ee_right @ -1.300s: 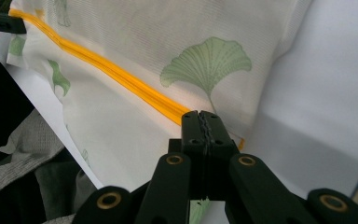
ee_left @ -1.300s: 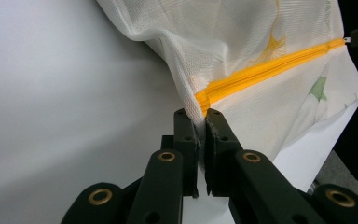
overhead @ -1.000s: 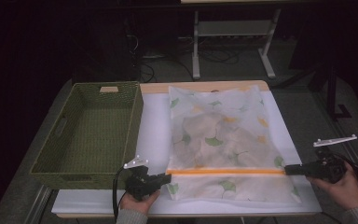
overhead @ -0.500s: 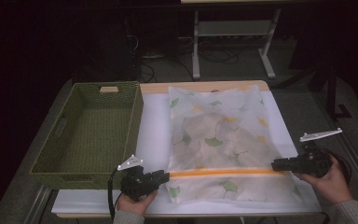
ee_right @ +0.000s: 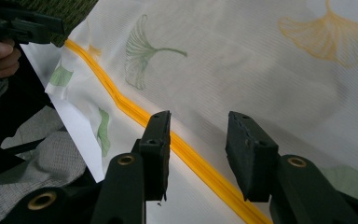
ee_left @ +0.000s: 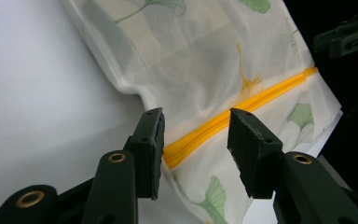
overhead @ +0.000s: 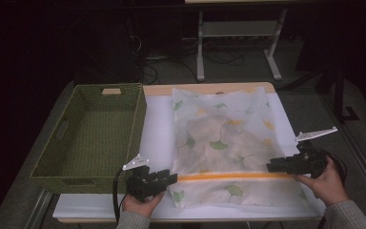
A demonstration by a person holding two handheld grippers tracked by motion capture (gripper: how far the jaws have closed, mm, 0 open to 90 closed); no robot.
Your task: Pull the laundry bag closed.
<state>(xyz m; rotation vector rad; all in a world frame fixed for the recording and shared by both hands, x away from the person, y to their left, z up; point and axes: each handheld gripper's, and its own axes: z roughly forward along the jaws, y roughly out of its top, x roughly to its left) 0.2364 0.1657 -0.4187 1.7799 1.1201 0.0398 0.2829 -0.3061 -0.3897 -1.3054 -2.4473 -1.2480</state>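
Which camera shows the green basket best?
The high view: the whole green basket sits left of the mesh bag. The right gripper view catches a corner of its weave.

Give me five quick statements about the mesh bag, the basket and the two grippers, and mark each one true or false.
1. The mesh bag lies flat on the white sheet. True.
2. The green basket holds folded clothes. False: nothing is seen inside it.
3. The left gripper is clamped on the yellow zipper. False: its jaws stand apart with the zipper's end between them, untouched; they have just been opening.
4. The right gripper has open jaws over the zipper. True; they too have just been opening.
5. The basket sits to the right of the bag in the high view. False: it sits to the left.
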